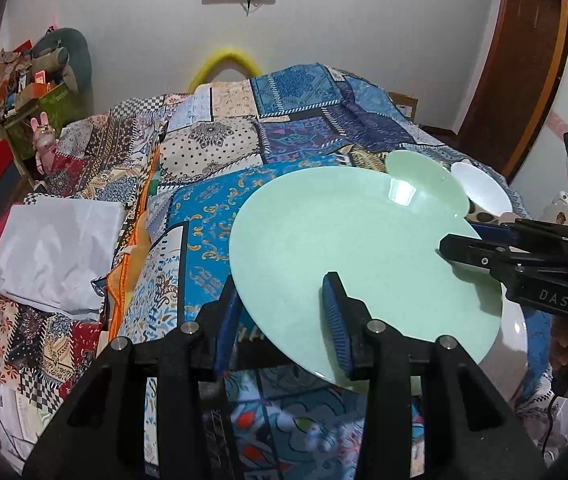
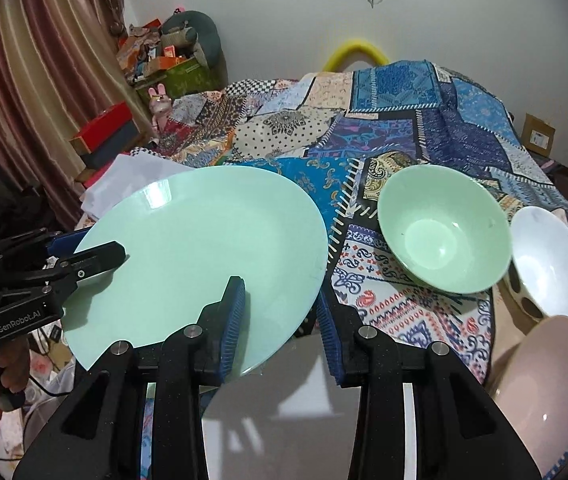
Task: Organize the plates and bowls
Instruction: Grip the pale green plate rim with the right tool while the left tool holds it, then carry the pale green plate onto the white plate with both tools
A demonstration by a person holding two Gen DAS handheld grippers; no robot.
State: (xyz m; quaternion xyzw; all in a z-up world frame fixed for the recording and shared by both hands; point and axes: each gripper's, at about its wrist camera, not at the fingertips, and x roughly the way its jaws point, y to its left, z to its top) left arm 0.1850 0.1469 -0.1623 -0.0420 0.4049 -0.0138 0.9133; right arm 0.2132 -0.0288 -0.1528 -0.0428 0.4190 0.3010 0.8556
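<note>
A large mint-green plate [image 1: 355, 256] [image 2: 200, 264] is lifted and tilted over the patchwork cloth. My left gripper [image 1: 284, 320] straddles its near-left rim, one finger above and one below, and it shows at the left in the right wrist view [image 2: 84, 256]. My right gripper [image 2: 280, 316] straddles the opposite rim and shows at the right in the left wrist view [image 1: 467, 244]. Both look clamped on the rim. A green bowl [image 2: 443, 232] [image 1: 423, 176], a white bowl [image 2: 547, 260] [image 1: 483, 192] and a pink bowl [image 2: 543, 392] sit to the right.
A white plate [image 1: 517, 328] lies under the green plate and shows grey in the right wrist view [image 2: 284, 392]. White paper [image 1: 56, 248] lies at left. Boxes and clutter [image 1: 32, 88] stand by the wall. A patchwork cloth [image 1: 220, 148] covers the surface.
</note>
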